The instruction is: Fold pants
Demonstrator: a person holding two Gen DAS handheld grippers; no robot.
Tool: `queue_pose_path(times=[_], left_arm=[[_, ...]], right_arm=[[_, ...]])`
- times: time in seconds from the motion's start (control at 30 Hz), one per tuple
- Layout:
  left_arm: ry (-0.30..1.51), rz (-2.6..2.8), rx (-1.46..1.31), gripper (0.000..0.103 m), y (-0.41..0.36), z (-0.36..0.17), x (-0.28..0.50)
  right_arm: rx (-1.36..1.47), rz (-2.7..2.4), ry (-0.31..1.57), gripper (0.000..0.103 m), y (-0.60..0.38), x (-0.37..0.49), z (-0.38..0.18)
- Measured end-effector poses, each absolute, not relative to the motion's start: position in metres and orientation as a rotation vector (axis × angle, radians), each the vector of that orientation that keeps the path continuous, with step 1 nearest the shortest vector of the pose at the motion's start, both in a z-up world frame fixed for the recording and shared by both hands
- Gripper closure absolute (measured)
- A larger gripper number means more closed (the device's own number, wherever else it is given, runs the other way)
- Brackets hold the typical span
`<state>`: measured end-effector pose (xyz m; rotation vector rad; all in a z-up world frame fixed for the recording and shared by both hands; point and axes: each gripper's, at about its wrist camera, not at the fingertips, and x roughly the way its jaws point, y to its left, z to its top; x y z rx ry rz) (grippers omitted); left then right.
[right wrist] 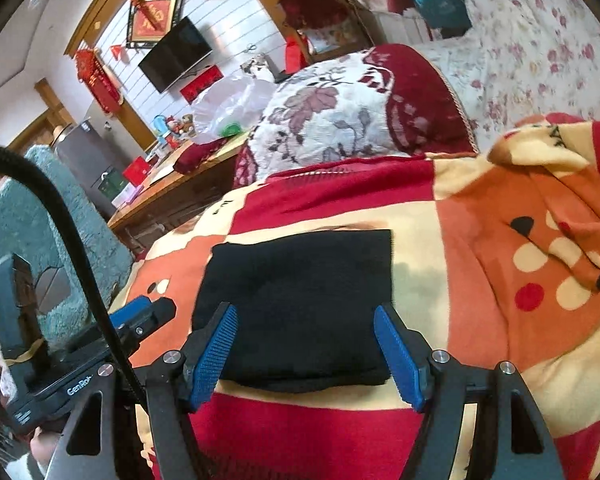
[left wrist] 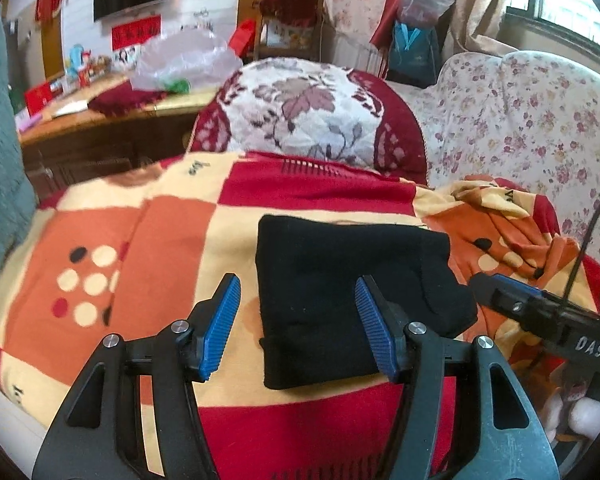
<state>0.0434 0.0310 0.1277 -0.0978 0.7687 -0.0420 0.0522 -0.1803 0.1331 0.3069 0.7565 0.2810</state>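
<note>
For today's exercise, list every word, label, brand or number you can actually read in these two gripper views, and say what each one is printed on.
"DAS": on the black body of the right gripper, seen from the left wrist.
"GenRob", cut off: on the black body of the left gripper, seen from the right wrist.
Dark lettering on the blanket: too blurred to read.
Red wall banners and framed red plaque: characters too small to read.

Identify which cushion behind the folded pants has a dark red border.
The leaf-patterned cushion, directly behind the black pants; the sofa cushion is floral all over.
</note>
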Motion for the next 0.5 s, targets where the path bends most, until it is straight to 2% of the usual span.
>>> queue_pose_path(times=[0.5], left_arm=[[0.726,-0.023,-0.078,0.043,0.020,0.146,0.021]], right_arm=[[0.261,0.301,0.732,0.034,-0.167,0.035,0.145]])
